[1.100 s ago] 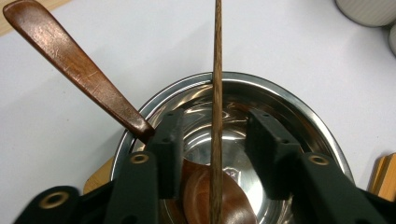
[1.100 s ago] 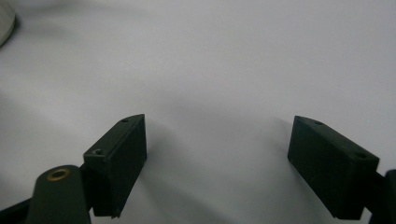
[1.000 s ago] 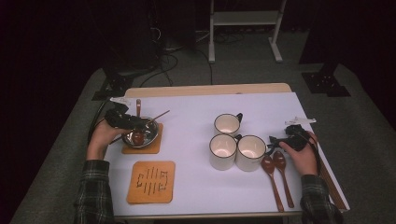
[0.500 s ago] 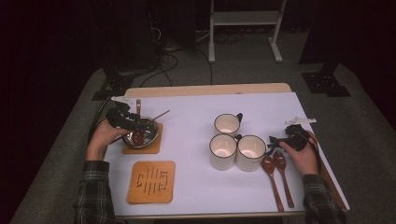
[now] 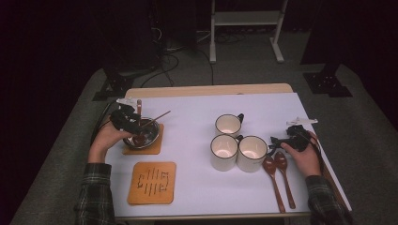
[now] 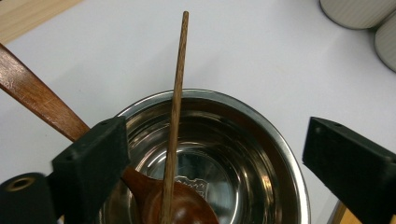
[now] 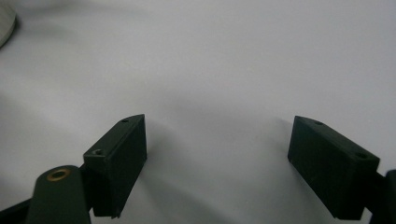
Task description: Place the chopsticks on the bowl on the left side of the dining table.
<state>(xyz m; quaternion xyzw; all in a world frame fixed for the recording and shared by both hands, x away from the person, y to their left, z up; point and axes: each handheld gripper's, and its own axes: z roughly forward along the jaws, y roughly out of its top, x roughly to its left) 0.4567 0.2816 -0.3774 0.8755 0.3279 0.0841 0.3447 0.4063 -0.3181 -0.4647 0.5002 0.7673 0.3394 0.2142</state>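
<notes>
The worktop [image 5: 197,122], under a white sheet, is the biggest thing here, with the person's forearms coming in over its near edge.

Beyond the left gripper's [image 5: 126,121] jaws sits a steel bowl [image 5: 143,133] on an orange mat [image 5: 152,145]. A second orange mat [image 5: 152,183] with dark lines on it lies nearer the person than those jaws, apart from the bowl. In the left gripper view, the gripper [image 6: 215,154] hangs over the bowl [image 6: 261,154], whose rim curves between and beyond the two black jaws. The jaws have just been opening and stand wide apart, pressing on nothing.

Two wooden spoons rest in the bowl. One spoon [image 6: 175,116] has its brown scoop at the bottom of the bowl, between the jaws, and its thin handle runs straight away from them, nearer the left jaw than the right and touching neither. The other spoon [image 6: 32,95] passes behind the left jaw and slants off up and outward past the rim.

Three white mugs [image 5: 237,147] cluster between the two grippers, close to the right gripper's [image 5: 281,140] jaw tips. Two more brown spoons [image 5: 279,180] lie side by side on the sheet, just on the person's side of those jaws.

In the right gripper view, the gripper [image 7: 217,158] holds its jaws wide open with bare white sheet between them, and a mug's rim [image 7: 5,25] shows far off beyond the left jaw.
</notes>
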